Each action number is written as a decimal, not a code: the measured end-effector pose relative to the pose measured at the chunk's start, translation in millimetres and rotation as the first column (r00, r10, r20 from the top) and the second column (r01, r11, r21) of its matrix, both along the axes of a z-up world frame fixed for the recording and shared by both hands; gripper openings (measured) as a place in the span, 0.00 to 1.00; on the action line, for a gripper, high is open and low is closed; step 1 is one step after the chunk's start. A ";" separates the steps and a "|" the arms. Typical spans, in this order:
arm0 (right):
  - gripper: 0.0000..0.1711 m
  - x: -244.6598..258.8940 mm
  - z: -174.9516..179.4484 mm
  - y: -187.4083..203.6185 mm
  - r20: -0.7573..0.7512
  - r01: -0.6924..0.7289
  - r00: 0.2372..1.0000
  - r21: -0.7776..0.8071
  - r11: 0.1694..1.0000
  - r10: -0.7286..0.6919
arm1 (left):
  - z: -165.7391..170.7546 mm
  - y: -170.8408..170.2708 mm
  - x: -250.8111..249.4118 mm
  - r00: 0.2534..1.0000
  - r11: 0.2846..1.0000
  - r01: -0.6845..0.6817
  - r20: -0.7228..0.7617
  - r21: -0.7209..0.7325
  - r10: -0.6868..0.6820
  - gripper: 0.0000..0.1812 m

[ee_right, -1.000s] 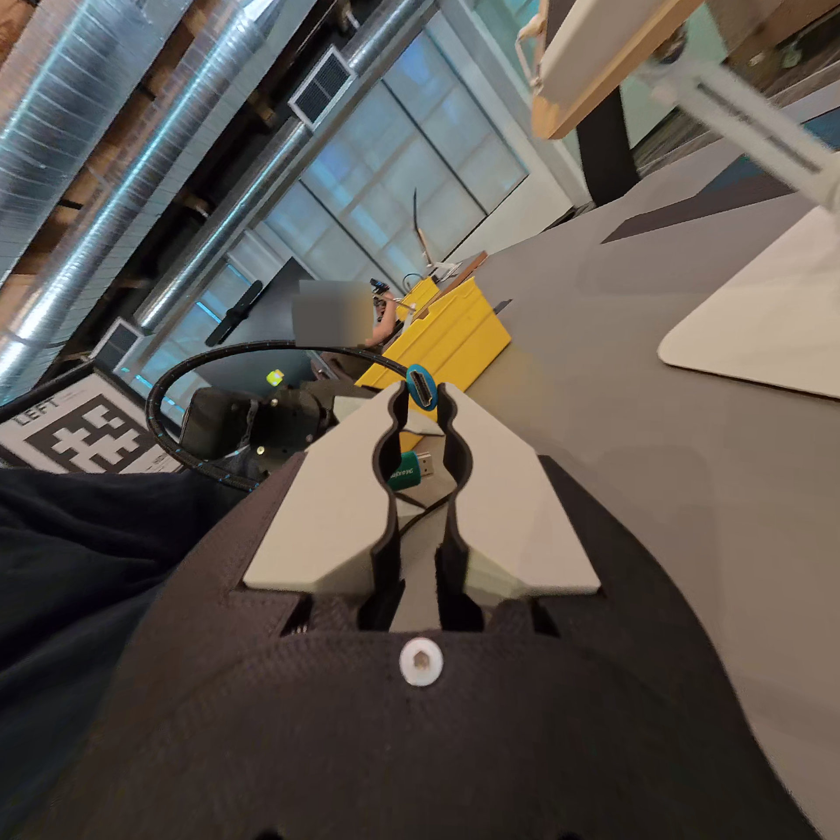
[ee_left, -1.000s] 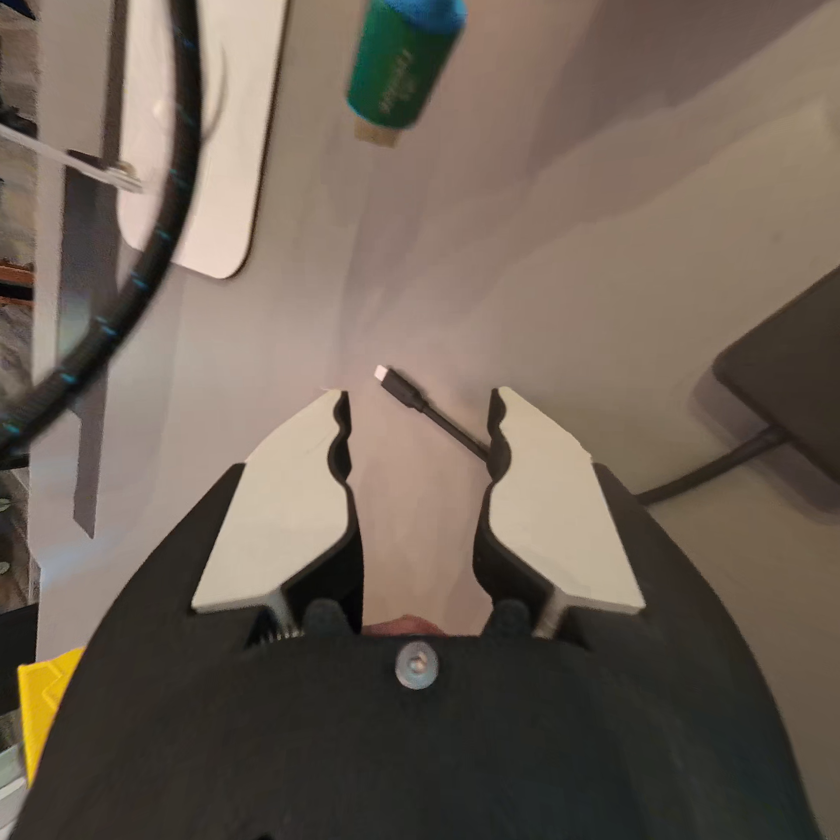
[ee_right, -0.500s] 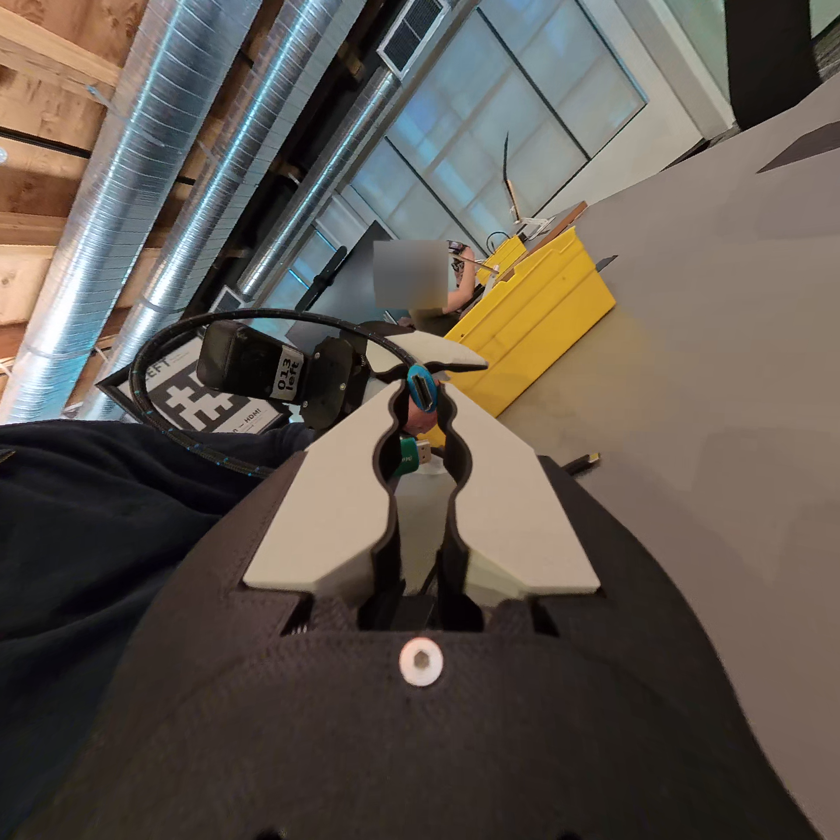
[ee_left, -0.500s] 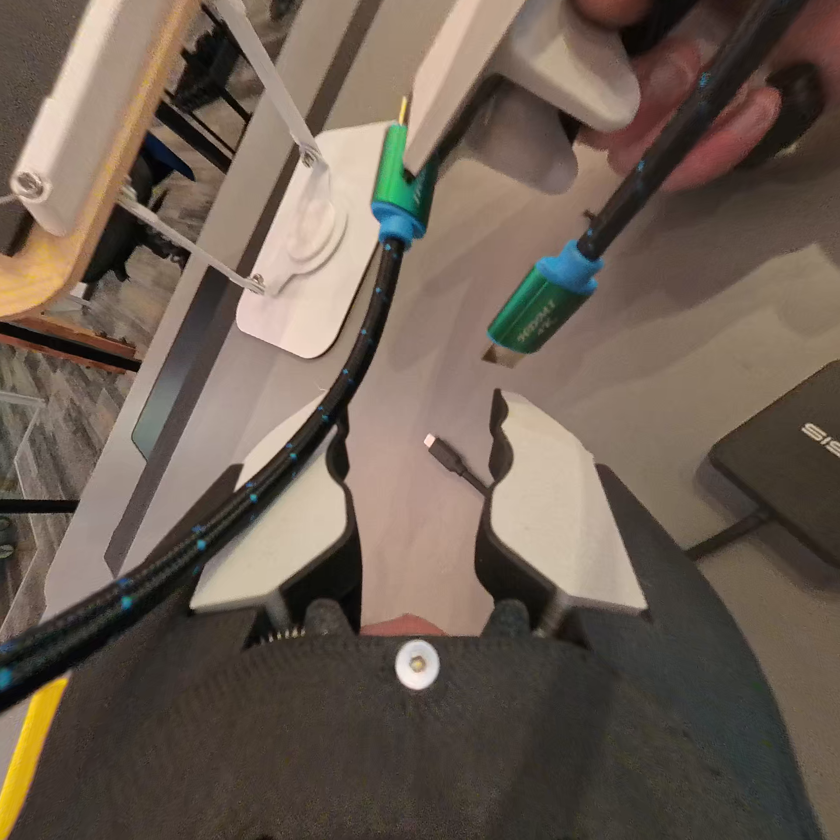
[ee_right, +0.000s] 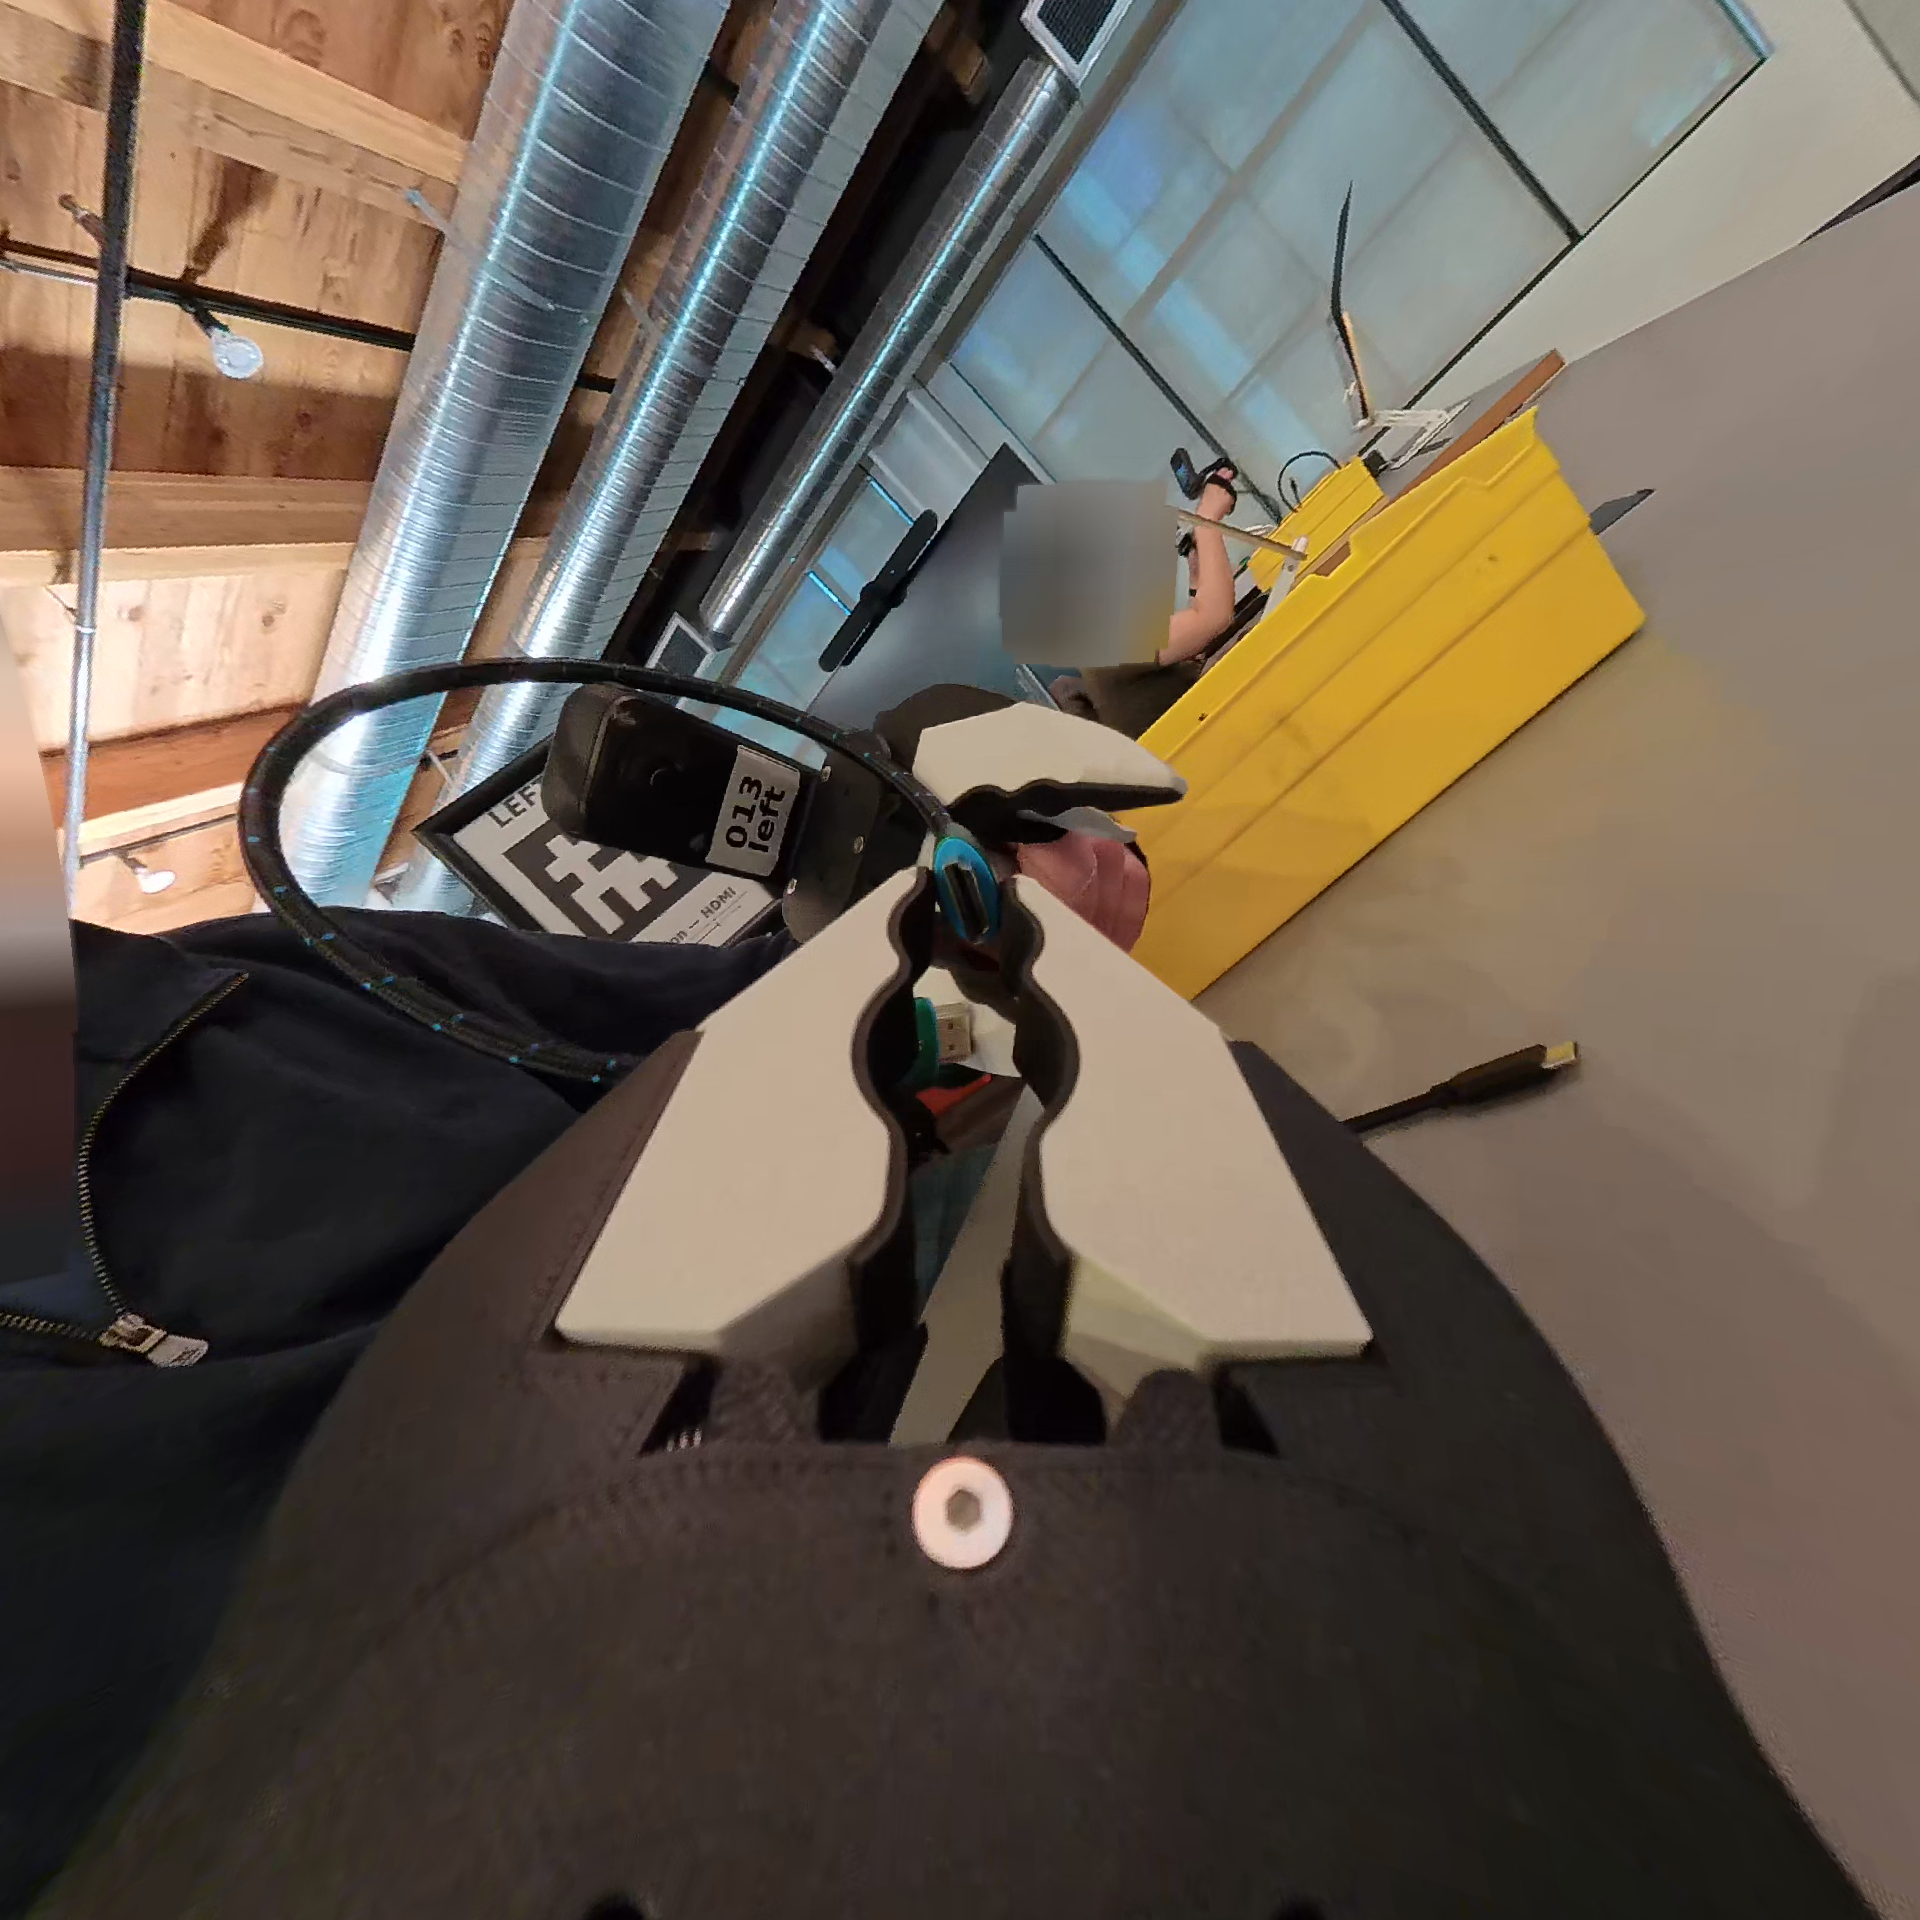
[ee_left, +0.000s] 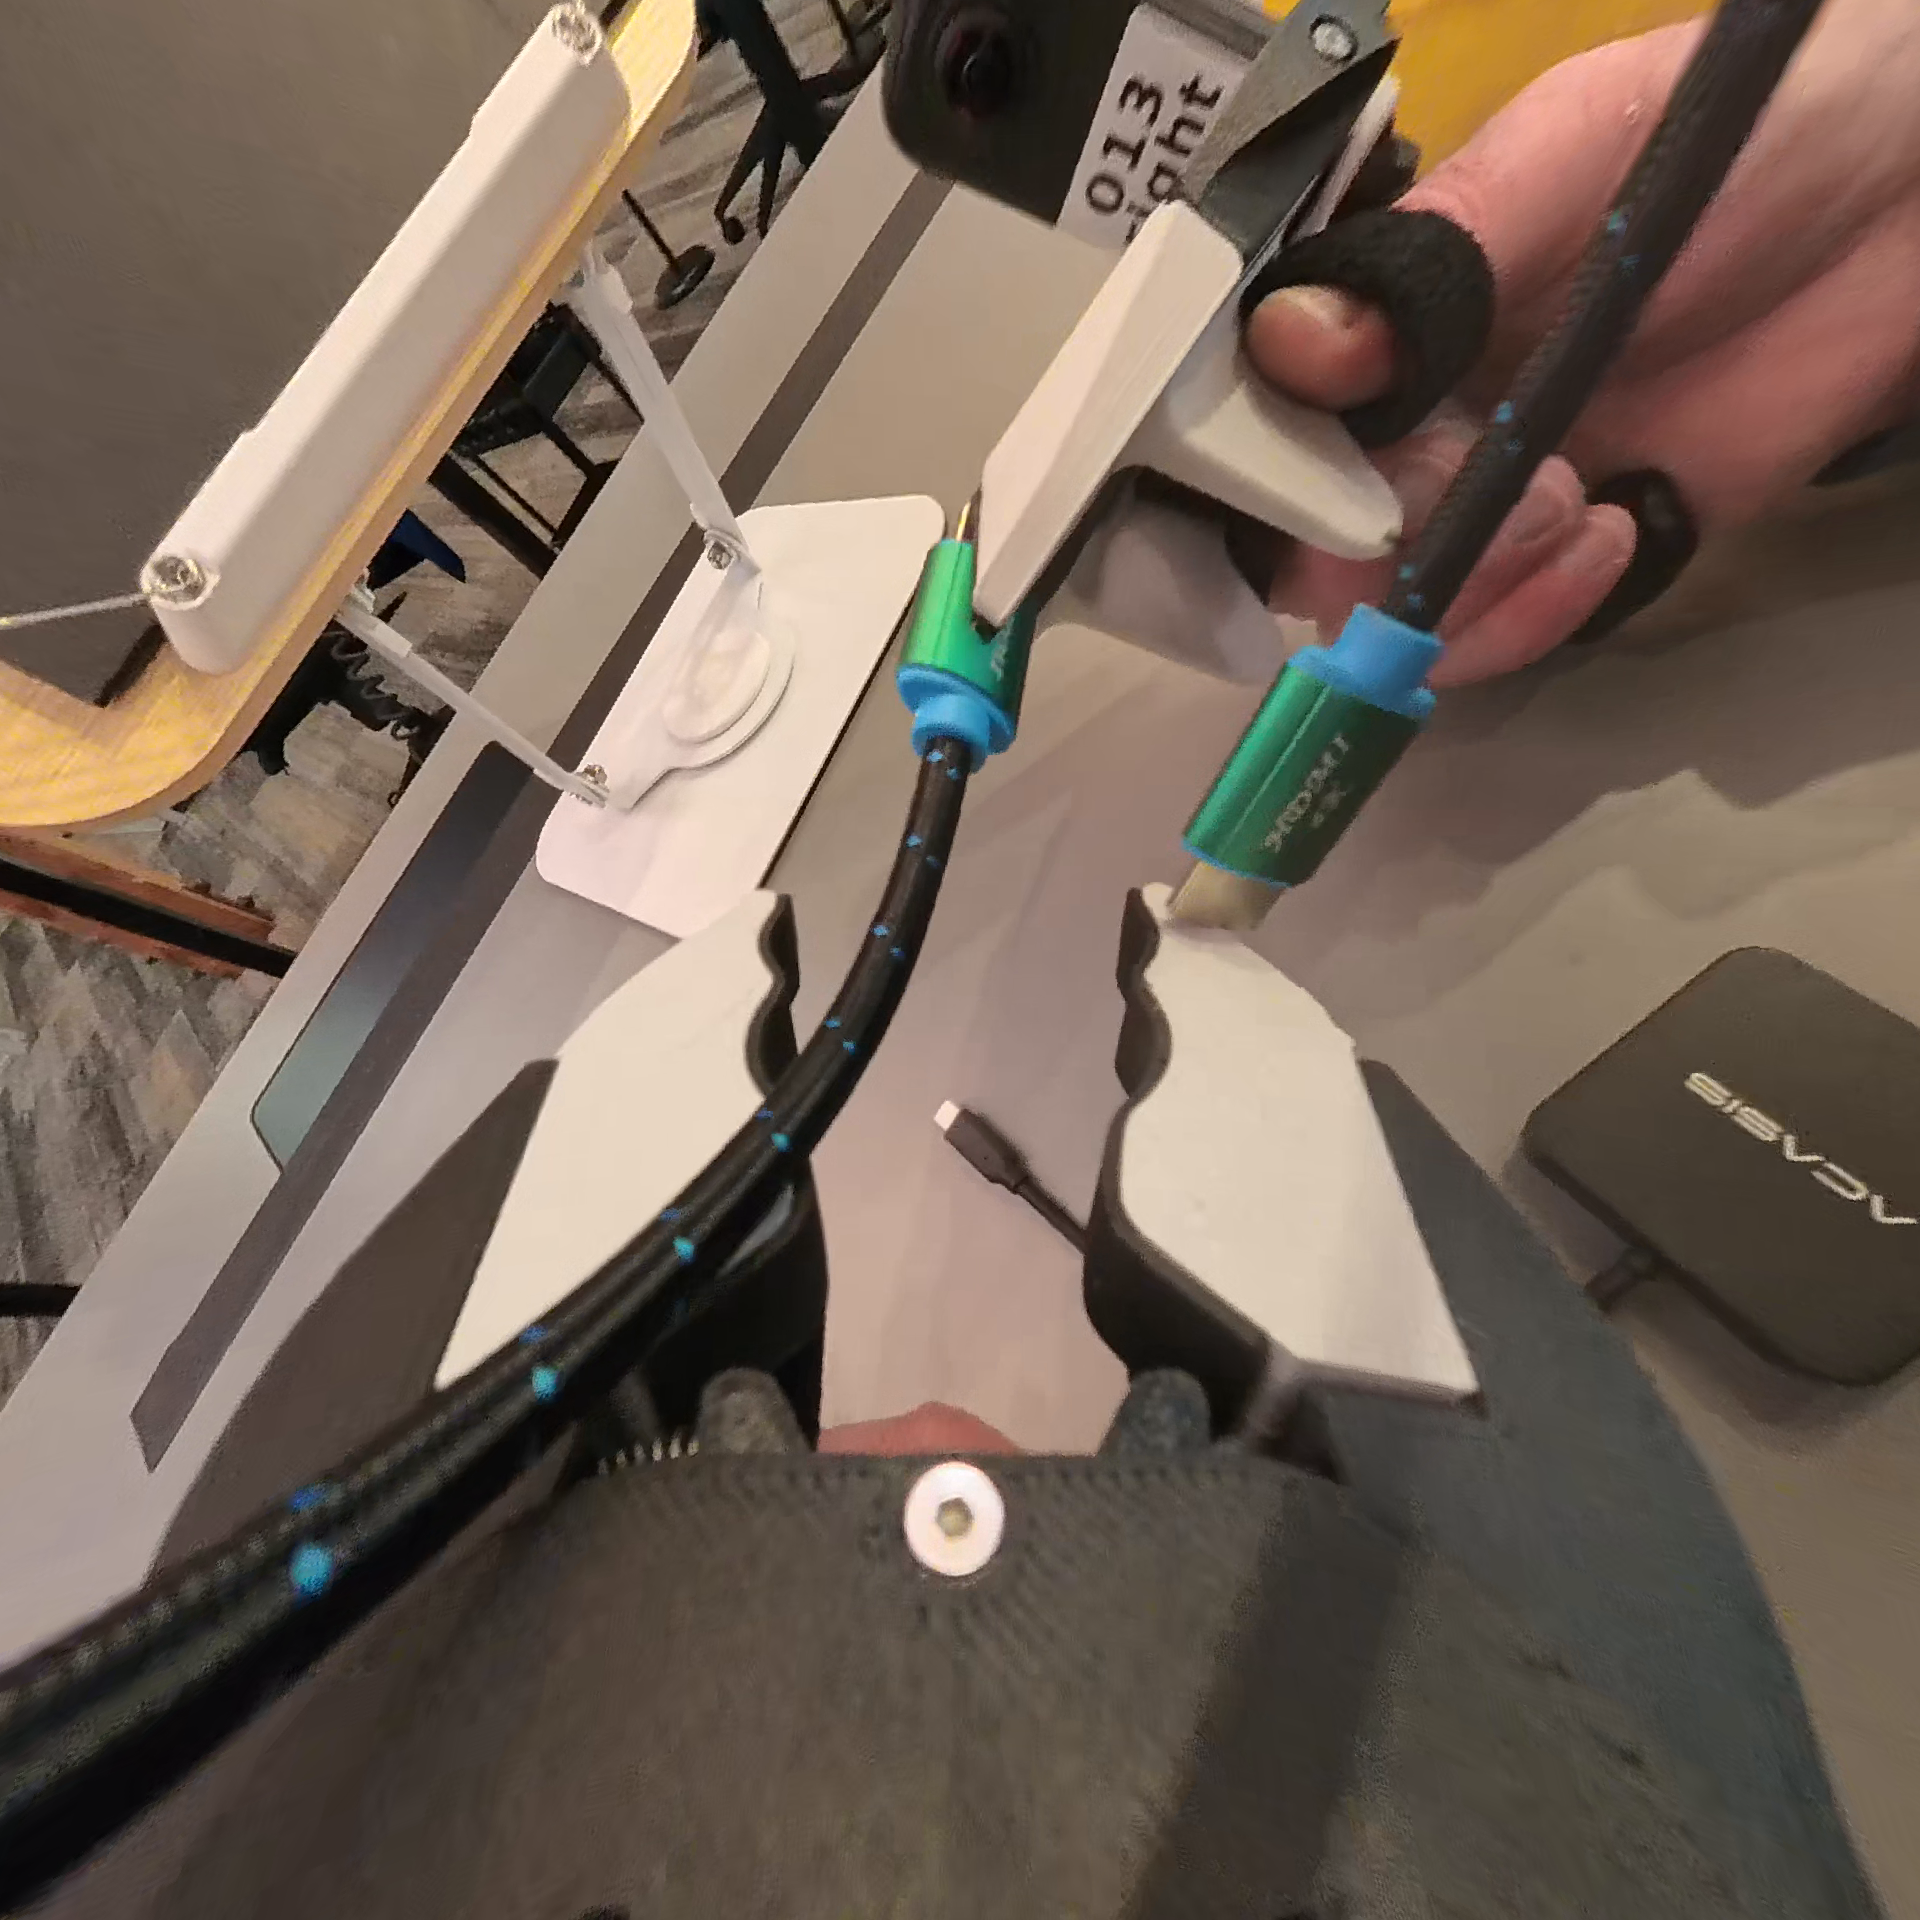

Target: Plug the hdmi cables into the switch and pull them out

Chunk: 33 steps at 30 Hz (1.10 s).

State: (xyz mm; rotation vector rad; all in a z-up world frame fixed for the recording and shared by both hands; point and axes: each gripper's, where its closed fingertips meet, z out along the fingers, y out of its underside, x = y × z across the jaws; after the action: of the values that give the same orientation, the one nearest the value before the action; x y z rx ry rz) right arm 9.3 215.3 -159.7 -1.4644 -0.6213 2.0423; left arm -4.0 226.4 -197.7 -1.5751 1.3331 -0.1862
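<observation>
In the left wrist view my left gripper (ee_left: 956, 925) is open and empty above the grey table. A black braided HDMI cable (ee_left: 831, 1049) lies across its left finger and ends in a green plug (ee_left: 951, 644). My right gripper (ee_left: 1049, 520), held in a gloved hand, is shut on that plug. A second green plug (ee_left: 1299, 769) hangs from the hand and touches my left gripper's right fingertip (ee_left: 1153, 914). The black switch box (ee_left: 1745, 1164) lies at the right. In the right wrist view my right gripper (ee_right: 964, 899) pinches the plug (ee_right: 961, 883) end-on, and the left gripper (ee_right: 1039, 769) is just beyond.
A thin black cable with a small connector (ee_left: 966, 1127) lies on the table between my left fingers and also shows in the right wrist view (ee_right: 1496, 1081). A white stand base (ee_left: 727, 707) sits at the far table edge. Yellow bins (ee_right: 1403, 727) stand further along. Left and right tips are no more than a few centimetres apart.
The right gripper with its plug has come close in front of my left gripper. The cable now drapes over my left finger, and the second plug has dropped onto my right fingertip.
</observation>
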 end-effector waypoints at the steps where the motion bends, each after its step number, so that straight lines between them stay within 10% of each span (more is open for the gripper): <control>1: 0.06 -0.4 0.0 -1.3 -0.001 -0.010 1.000 -0.003 1.000 0.010 | 1.8 -2.0 1.3 1.000 1.000 0.013 0.009 0.007 -0.013 0.32; 33: 0.08 -17.7 -26.2 -24.2 0.109 -0.161 0.979 -0.095 0.982 0.171 | 17.5 -27.6 13.2 0.988 0.970 0.154 -0.035 0.187 -0.150 0.12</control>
State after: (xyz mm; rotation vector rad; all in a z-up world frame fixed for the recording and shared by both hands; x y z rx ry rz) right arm -8.3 191.0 -185.9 -1.6400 -0.7339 2.1446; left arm 9.3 198.8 -180.2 -1.3194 1.4448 -0.1331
